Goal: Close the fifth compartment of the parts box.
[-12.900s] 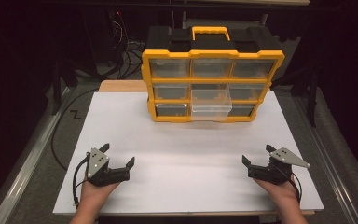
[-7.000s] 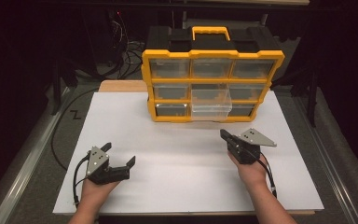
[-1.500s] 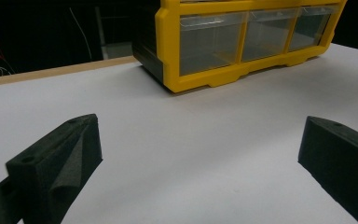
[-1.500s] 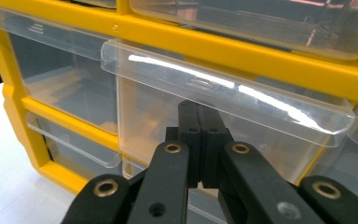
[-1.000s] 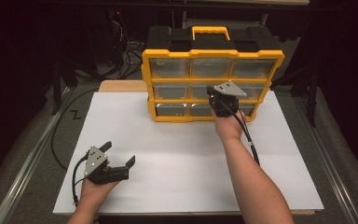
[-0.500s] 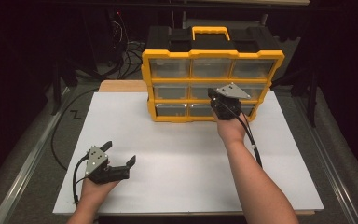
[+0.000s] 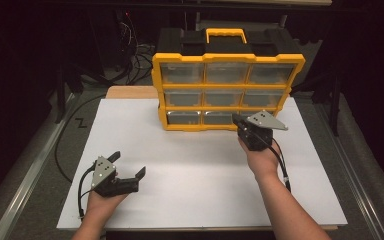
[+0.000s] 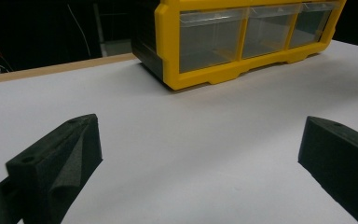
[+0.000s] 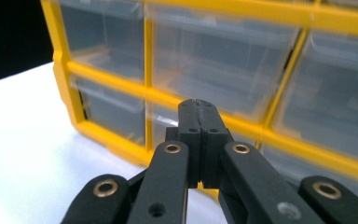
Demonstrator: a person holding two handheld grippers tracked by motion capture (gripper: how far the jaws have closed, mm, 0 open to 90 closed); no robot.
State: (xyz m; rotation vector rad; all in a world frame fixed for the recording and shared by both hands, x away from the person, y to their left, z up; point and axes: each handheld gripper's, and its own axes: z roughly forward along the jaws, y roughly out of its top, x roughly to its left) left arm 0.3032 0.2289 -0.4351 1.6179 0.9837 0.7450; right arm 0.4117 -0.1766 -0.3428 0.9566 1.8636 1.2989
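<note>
Yellow drawer organizer [image 7: 227, 85] stands upright at worktop [image 7: 130, 135] far edge, centre. Right gripper [image 7: 241, 125] pressed closed on nothing, just before bottom drawer row. Left gripper [image 7: 128, 170] spread wide, idle near front-left corner. Organizer likely rigid, bulky; clear drawers light, slippery. Best hold: top handle [image 7: 225, 35].

No text, label, brand or number can be read on the yellow drawer cabinet [image 7: 227, 82] or on the white table [image 7: 200, 170].
</note>
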